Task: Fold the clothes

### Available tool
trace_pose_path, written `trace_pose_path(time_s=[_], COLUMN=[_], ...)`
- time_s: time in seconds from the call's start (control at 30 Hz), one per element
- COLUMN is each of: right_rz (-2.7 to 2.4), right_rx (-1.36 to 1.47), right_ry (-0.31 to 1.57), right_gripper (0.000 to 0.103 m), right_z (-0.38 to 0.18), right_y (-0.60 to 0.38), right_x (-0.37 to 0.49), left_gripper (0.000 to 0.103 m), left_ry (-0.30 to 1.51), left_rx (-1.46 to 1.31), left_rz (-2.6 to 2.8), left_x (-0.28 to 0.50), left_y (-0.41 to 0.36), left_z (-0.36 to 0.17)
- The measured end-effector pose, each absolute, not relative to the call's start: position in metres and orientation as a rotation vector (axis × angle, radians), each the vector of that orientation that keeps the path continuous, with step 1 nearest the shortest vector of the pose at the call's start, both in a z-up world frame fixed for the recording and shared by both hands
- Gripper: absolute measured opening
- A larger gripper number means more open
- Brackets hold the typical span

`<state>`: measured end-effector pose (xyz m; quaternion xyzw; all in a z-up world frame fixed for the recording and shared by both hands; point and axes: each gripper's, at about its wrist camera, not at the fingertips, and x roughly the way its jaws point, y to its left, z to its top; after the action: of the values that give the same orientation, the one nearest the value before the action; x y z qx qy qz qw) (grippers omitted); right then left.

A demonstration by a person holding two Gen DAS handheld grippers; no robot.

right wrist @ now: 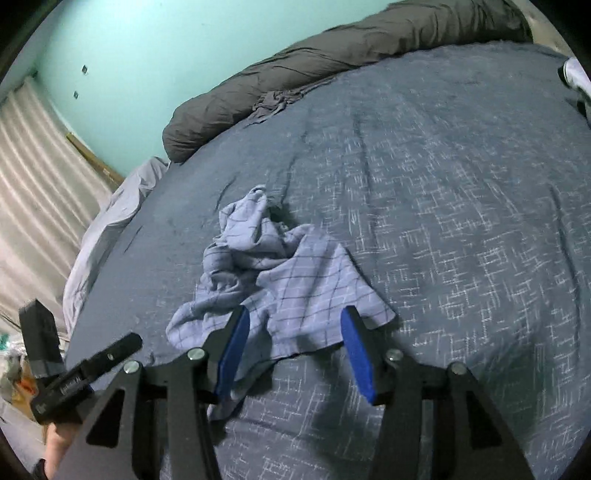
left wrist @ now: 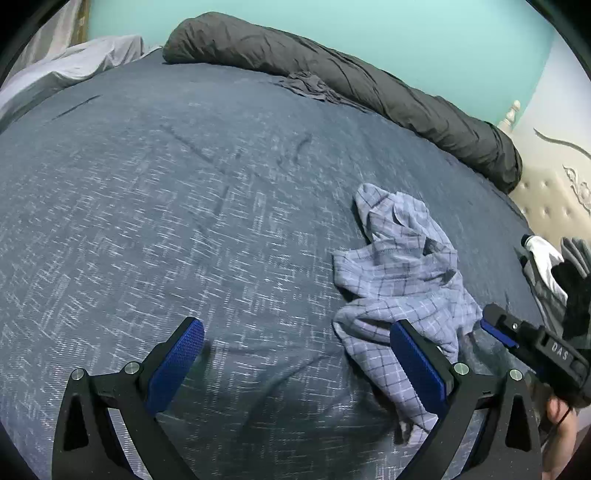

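The left gripper has its jaws spread wide with nothing between them; its blue ridged pads hang just above the dark blue bedspread with a pale crosshatch print. The right-hand pad overlaps the near edge of the crumpled light blue checked cloth garment in the picture, though whether it touches the cloth cannot be told.

The right gripper also has its jaws open, less widely, and they straddle the garment's near hem without pinching it. In the right wrist view the left gripper's black body shows at the lower left; in the left wrist view the right gripper's finger comes in from the right, close beside the garment.

The garment lies bunched on the bedspread near the front edge of the bed. A rolled dark grey duvet runs along the far side, against a turquoise wall.
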<state>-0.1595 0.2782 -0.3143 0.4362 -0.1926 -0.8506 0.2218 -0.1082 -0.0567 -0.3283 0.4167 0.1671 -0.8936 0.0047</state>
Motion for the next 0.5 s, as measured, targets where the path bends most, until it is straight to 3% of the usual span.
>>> trace_pose_path(time_s=[0.23, 0.33, 0.43, 0.5], right_rz=[-2.371, -2.35, -2.323, -2.314], right_rx=[1.336, 1.359, 1.347, 1.322], right_ry=[-0.551, -0.551, -0.555, -0.568], right_gripper=[0.052, 0.038, 0.016, 0.01], right_z=[-0.328, -0.334, -0.335, -0.332], right_y=[0.292, 0.293, 0.29, 0.29], right_x=[-0.173, -0.174, -0.173, -0.173], left_gripper=[0.103, 0.103, 0.103, 0.103], left_ry=[0.482, 0.476, 0.467, 0.483], left_rx=[1.347, 1.344, 1.347, 1.36], left_rz=[-2.818, -2.817, -2.825, -2.832], left_x=[-0.114, -0.116, -0.117, -0.117], left_y=[-0.042, -0.039, -0.038, -0.038], left_z=[-0.334, -0.333, -0.333, -0.333])
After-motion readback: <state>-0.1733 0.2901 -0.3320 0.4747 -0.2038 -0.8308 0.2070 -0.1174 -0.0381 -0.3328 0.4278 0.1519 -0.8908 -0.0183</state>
